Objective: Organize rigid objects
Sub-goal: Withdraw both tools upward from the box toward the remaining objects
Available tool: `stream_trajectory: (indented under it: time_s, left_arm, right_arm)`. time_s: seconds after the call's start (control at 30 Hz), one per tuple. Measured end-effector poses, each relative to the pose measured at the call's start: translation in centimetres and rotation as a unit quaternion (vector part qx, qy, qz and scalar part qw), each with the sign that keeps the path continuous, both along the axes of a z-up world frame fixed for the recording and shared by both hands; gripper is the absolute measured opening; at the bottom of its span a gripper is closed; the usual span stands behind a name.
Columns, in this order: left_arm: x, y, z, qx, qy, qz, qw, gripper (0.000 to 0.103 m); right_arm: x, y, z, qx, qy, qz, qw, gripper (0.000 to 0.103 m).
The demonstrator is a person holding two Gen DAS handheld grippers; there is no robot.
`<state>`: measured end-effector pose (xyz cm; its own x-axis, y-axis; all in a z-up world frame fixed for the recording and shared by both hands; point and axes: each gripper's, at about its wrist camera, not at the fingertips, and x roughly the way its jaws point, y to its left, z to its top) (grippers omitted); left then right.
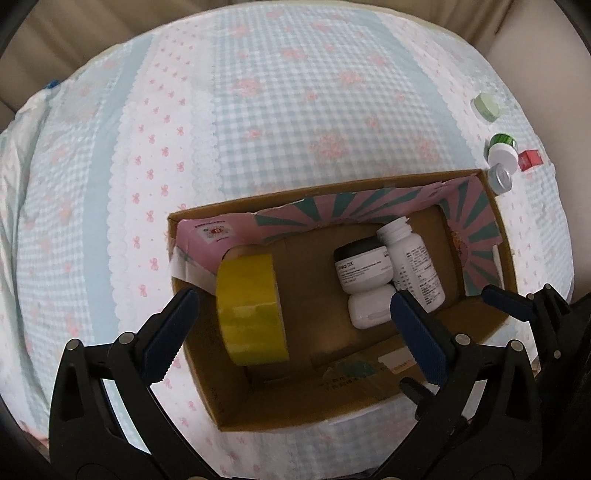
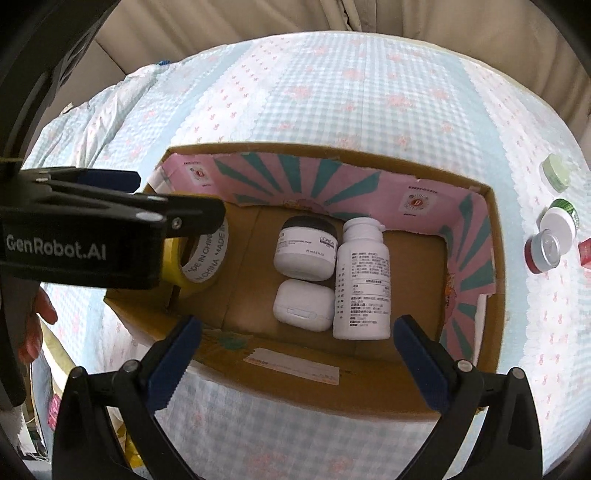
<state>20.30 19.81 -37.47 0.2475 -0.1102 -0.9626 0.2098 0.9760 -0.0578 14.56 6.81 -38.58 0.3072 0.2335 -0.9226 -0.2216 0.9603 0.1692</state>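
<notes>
The bed (image 2: 369,92) takes up most of the room from where I stand, covered in a quilted spread (image 1: 258,122) of pale blue gingham with faded pink flower medallions. Bands of white cloth dotted with small pink bows run across it, edged in scalloped trim, with plain light blue stripes alongside. At the far left the covering bunches into soft folds (image 2: 107,114), and something small and blue (image 1: 51,84) peeks out at its edge, too small to identify. Beyond the bed, beige curtains (image 2: 369,16) hang in loose pleats. A beige padded surface (image 1: 55,44) runs along the far side.
</notes>
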Motion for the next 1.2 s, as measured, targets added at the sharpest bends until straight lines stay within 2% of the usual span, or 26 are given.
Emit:
stream_trajectory:
  time_s: [0.23, 0.43, 0.57, 0.67, 0.8, 1.0, 1.2]
  left_arm:
    - [-2.2, 0.3, 5.5, -0.023, -0.027, 0.011, 0.9993, 0.103]
    - [-5.4, 0.6, 12.2, -0.031, -0.063, 0.011, 0.9975, 0.103]
    - [-7.7, 0.3, 17.1, -0.041, -0.107, 0.017, 0.9933, 0.103]
    - [-8.8, -0.1, 19.3, -0.051, -0.128, 0.021, 0.9902, 0.103]
    - [-9.6, -1.6, 21.0, -0.071, -0.139, -0.001, 0.9878, 0.103]
    - [-10.2, -4.3, 22.8, -0.074, -0.167, -0.026, 0.9828, 0.103]
    - [-10.5, -7.1, 24.0, -0.072, -0.182, -0.035, 0.98, 0.103]
  right_arm:
    - [-1.3, -0.8, 3.5, -0.003, -0.021, -0.006, 1.0, 0.103]
    - [-2.4, -2.8, 9.4, 0.005, -0.044, -0.036, 0.998, 0.103]
    - [-2.9, -4.4, 13.7, -0.005, -0.066, -0.06, 0.996, 0.103]
    - [-3.5, -5.4, 16.5, -0.018, -0.085, -0.073, 0.994, 0.103]
    - [-4.6, -6.7, 19.1, -0.034, -0.104, -0.089, 0.99, 0.103]
    - [-6.5, -9.4, 21.9, -0.068, -0.127, -0.133, 0.981, 0.103]
    - [-8.0, -14.4, 23.7, -0.057, -0.138, -0.182, 0.972, 0.103]
